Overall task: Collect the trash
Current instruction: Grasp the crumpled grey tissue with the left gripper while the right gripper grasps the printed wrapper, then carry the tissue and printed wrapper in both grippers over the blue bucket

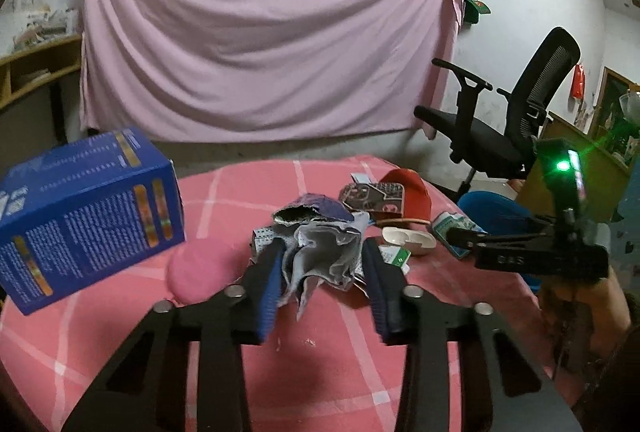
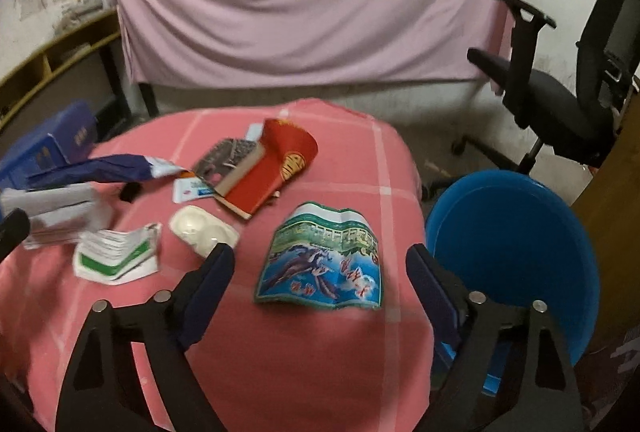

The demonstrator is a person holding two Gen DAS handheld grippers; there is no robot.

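Observation:
My left gripper [image 1: 324, 268] is shut on a crumpled grey and purple wrapper [image 1: 320, 252], held just above the pink checked tablecloth [image 1: 320, 372]. My right gripper [image 2: 320, 272] is open and empty, its jaws on either side of a flattened green and blue packet [image 2: 324, 264] lying on the cloth. The right gripper also shows in the left wrist view [image 1: 460, 234]. A white plastic shell [image 2: 202, 228], a green and white paper [image 2: 116, 258] and a red carton with a patterned box [image 2: 264, 164] lie further back. A blue bin [image 2: 516, 256] stands right of the table.
A blue carton [image 1: 84, 216] stands at the table's left. A pink round pad [image 1: 200, 268] lies beside my left gripper. A black office chair [image 1: 516, 120] stands at the right. A pink sheet [image 1: 260, 32] hangs on the back wall.

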